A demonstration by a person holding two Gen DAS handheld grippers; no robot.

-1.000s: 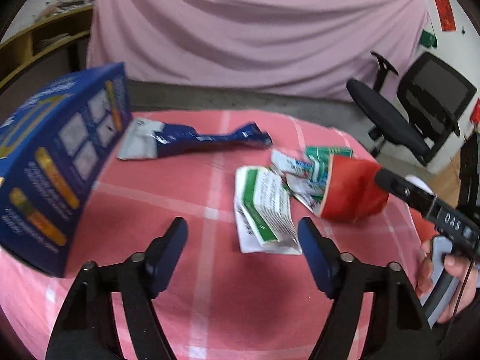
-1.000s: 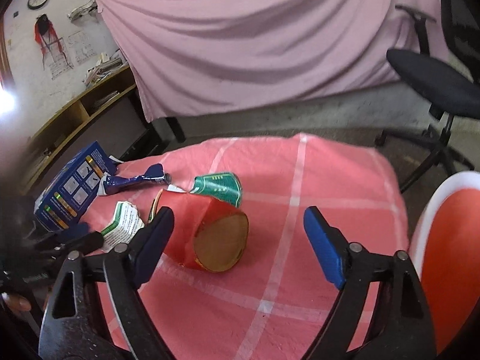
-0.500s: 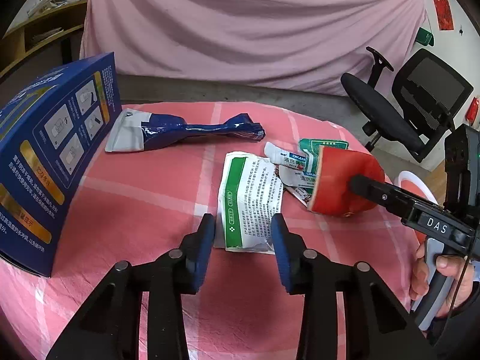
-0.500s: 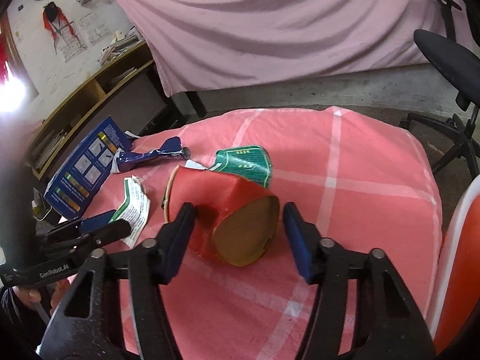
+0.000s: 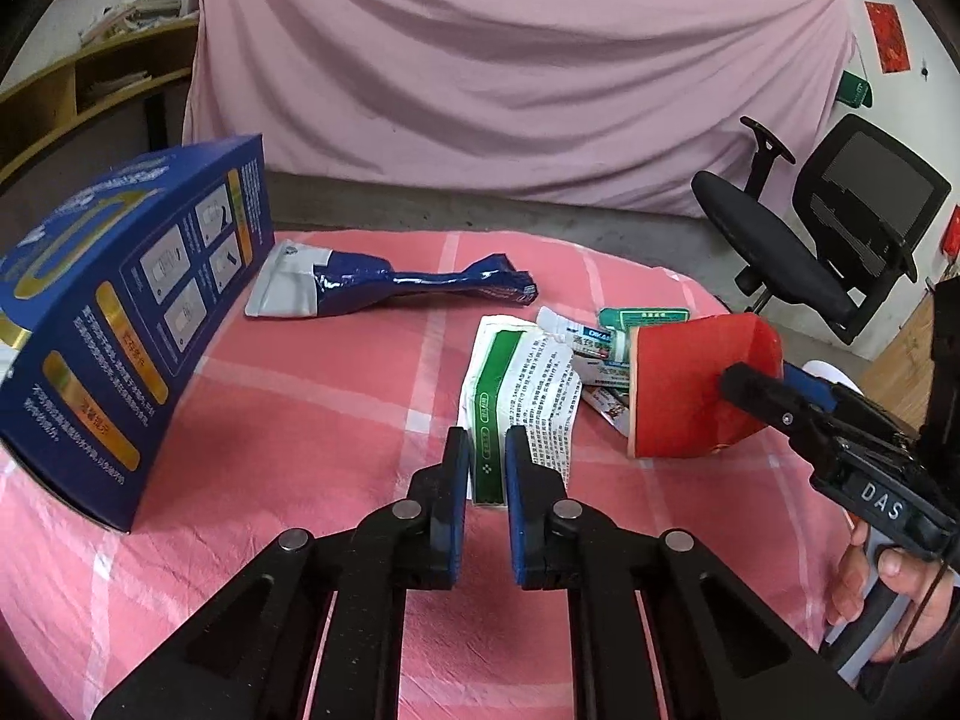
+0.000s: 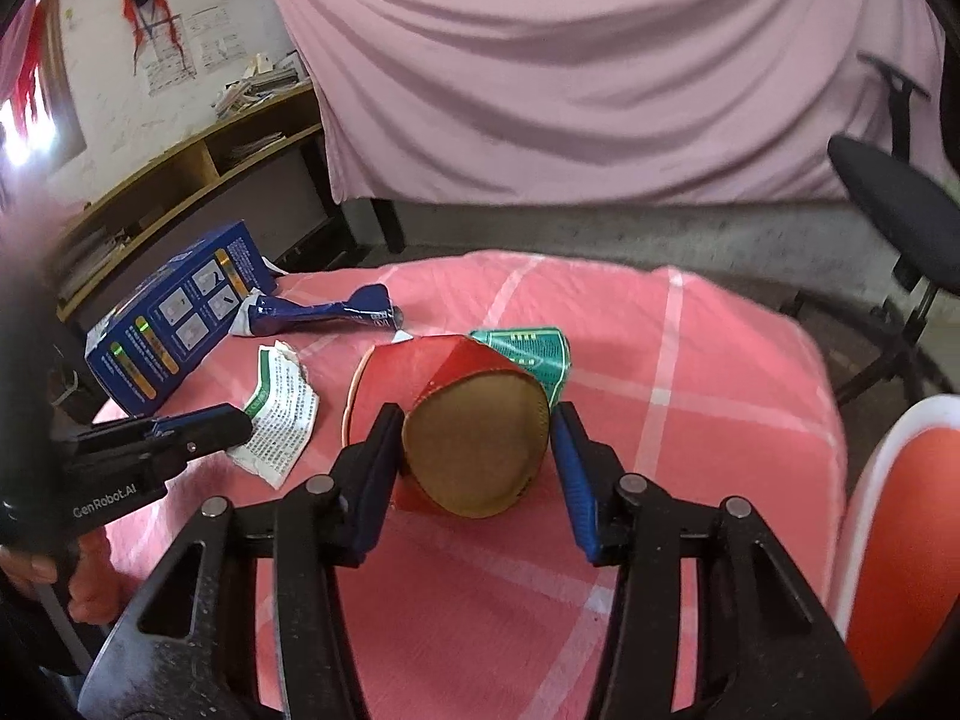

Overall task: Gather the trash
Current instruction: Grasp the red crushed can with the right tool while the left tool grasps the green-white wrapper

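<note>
Nearby, pink checked tablecloth (image 5: pixel 300 432) — left tongs (image 5: pixel 485 468) pinching leaflet (image 5: pixel 522 384), right tongs (image 6: pixel 474 450) squeezing red cup (image 6: pixel 456 396).

Even soft daylight, blown-out glare left of the shelf (image 6: pixel 198 162), fisheye bending and dark vignette at corners, mostly sharp.

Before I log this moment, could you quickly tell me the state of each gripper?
Left gripper: just closed on the white-and-green wrapper's near end.
Right gripper: just closed on the crushed red cup.
</note>
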